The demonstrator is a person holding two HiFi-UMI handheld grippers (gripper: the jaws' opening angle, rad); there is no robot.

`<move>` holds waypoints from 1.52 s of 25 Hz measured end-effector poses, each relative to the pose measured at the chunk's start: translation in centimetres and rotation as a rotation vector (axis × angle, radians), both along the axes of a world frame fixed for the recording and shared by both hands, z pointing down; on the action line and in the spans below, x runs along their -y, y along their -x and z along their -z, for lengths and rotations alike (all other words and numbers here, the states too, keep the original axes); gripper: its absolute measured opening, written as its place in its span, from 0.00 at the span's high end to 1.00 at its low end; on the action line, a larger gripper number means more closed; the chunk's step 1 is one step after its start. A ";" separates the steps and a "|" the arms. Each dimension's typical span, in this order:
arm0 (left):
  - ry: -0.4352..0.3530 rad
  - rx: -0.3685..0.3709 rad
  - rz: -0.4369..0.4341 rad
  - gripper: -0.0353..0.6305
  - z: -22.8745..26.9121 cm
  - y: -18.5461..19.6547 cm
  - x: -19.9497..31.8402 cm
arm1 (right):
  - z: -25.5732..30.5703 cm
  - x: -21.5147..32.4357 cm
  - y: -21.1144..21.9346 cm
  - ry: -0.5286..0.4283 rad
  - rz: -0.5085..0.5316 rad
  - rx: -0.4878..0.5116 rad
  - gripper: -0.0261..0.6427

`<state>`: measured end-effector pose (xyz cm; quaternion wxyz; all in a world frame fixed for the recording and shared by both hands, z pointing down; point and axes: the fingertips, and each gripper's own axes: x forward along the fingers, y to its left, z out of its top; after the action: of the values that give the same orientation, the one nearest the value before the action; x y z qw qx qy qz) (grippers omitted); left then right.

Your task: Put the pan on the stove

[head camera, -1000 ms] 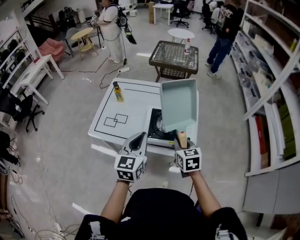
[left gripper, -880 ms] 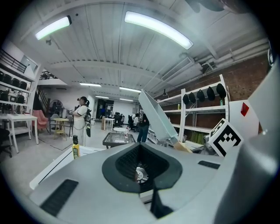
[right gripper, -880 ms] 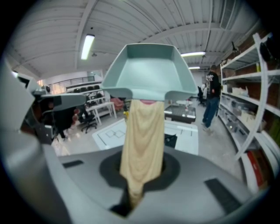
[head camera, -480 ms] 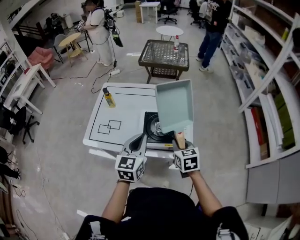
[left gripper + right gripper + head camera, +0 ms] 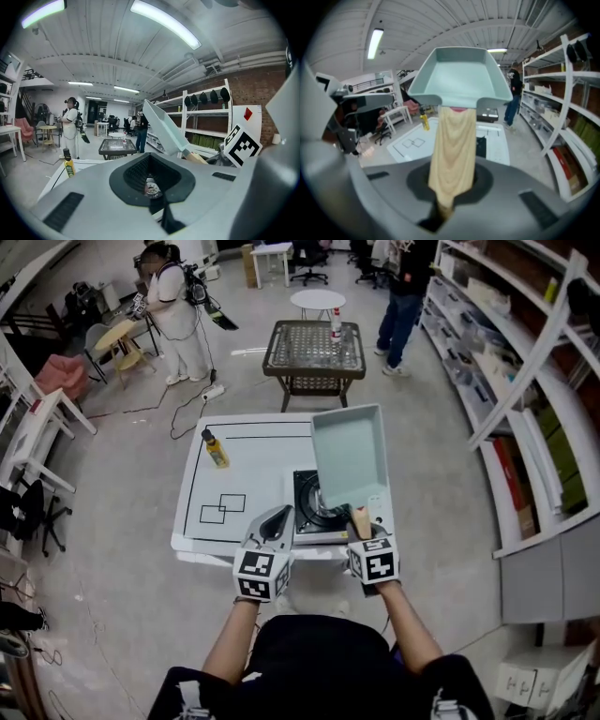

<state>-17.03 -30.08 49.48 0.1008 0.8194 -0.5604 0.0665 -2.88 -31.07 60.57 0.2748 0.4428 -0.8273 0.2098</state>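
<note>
Jaws of my right gripper (image 5: 449, 190) clamp the pan (image 5: 349, 454) by its wooden handle (image 5: 453, 150), tilted above the stove (image 5: 309, 504) at the table's (image 5: 262, 451) near right, while my left gripper (image 5: 273, 523) is closed and empty; with such a far-back grip, the pan could swing and land off-centre.

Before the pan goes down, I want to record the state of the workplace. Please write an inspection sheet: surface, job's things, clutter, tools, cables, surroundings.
Surface: white table with black marked lines.
Job's things: teal square pan held up and tilted above the portable gas stove, not yet set down.
Clutter: yellow bottle upright on the table.
Tools: right tool shut on the pan's wooden handle; left tool shut, empty.
Cables: power strip with its cable on the floor beyond the table.
Surroundings: wicker table, shelves, person in white, person in dark clothes.
</note>
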 end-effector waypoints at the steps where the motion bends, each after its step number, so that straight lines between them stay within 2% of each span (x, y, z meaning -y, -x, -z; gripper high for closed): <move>1: 0.001 0.009 -0.006 0.91 -0.2 0.4 0.2 | -0.3 0.1 0.3 0.007 -0.011 -0.004 0.91; 16: 0.052 0.005 -0.066 0.91 -2.6 3.7 1.9 | -5.6 1.0 2.7 0.147 -0.114 -0.088 0.91; 31: 0.094 0.002 -0.066 0.91 -4.5 4.5 2.9 | -12.8 -1.9 3.6 0.414 -0.153 -0.170 0.91; 38: 0.097 0.020 -0.070 0.91 -5.2 4.8 3.1 | -14.1 -2.5 3.1 0.449 -0.178 -0.198 0.91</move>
<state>-21.79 -33.15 54.68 0.1324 0.8319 -0.5286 0.1051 -6.03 -28.53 74.66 0.4265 0.4602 -0.6867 0.3671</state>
